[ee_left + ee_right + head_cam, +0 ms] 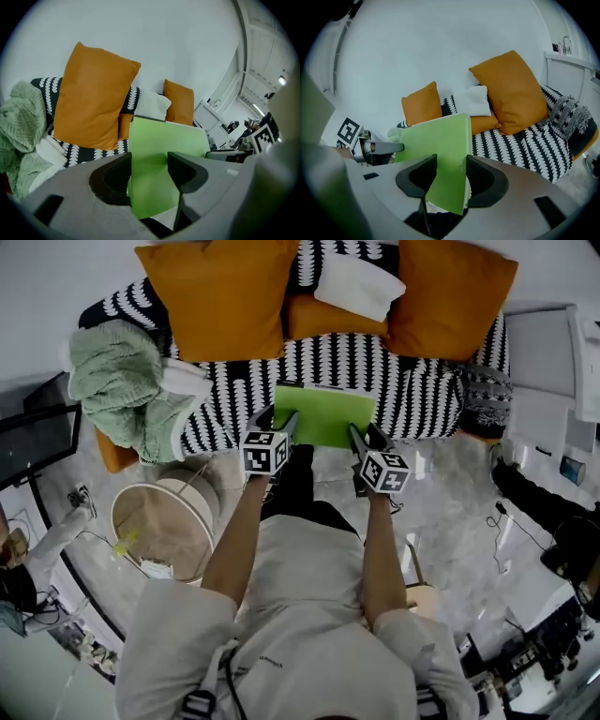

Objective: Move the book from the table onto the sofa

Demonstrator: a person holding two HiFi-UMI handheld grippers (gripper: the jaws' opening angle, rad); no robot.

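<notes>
A thin green book (323, 413) hangs flat just over the front edge of the black-and-white patterned sofa (422, 395), held from both sides. My left gripper (281, 422) is shut on its left edge and my right gripper (360, 435) on its right edge. In the left gripper view the book (159, 140) stands between the two dark jaws of that gripper (149, 176). The right gripper view shows the green cover (433, 145) and its white page edge clamped in the right gripper (451, 180), with the left gripper (375, 147) across the book.
Two large orange cushions (220, 296) (450, 292), a smaller one and a white pillow (358, 285) lean on the sofa back. A green knitted blanket (127, 385) is heaped at its left end, a grey patterned cloth (486, 399) at the right. A round wooden table (159, 521) stands lower left.
</notes>
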